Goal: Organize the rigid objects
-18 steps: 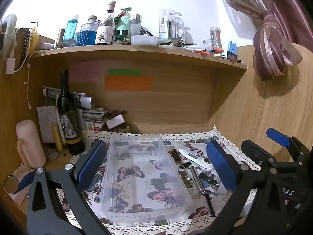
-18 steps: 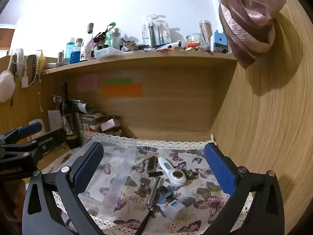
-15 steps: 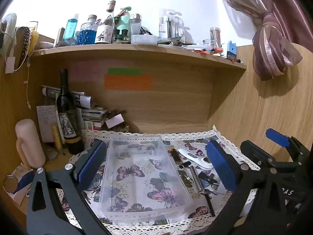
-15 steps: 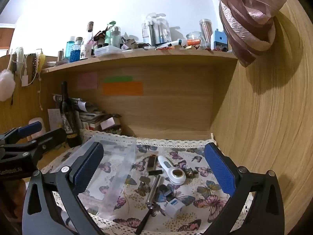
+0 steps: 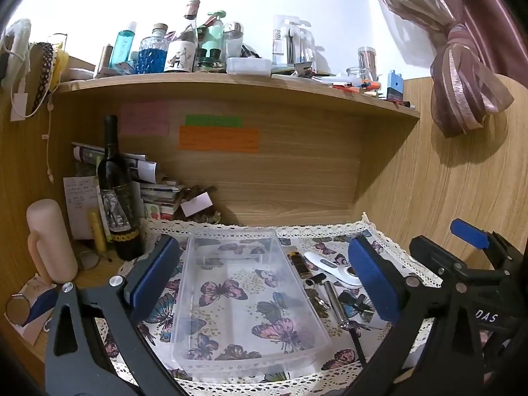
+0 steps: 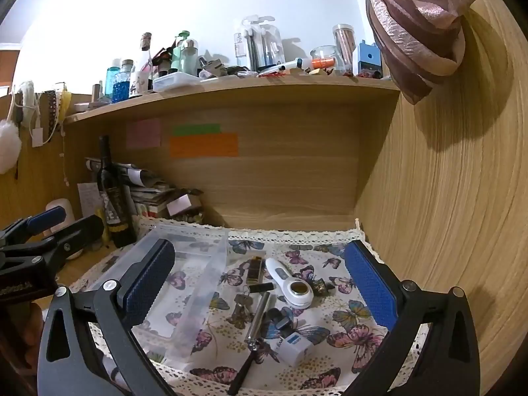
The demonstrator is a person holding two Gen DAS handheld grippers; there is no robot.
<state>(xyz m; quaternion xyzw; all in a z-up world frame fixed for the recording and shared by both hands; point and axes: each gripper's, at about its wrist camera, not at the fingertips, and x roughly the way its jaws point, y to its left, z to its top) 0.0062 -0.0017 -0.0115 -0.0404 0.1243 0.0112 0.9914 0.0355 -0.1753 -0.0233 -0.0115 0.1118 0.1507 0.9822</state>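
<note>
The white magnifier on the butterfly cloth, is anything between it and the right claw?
Nothing visible blocks it. The right claw hangs wide open and empty, and the white magnifier lies uncovered on the butterfly cloth. Keys and a metal rod lie close beside it, towards the clear plastic bin.

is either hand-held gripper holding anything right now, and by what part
Nothing is held. The left hand-held gripper stands open over the clear plastic bin; the right hand-held gripper stands open above the small items.
</note>
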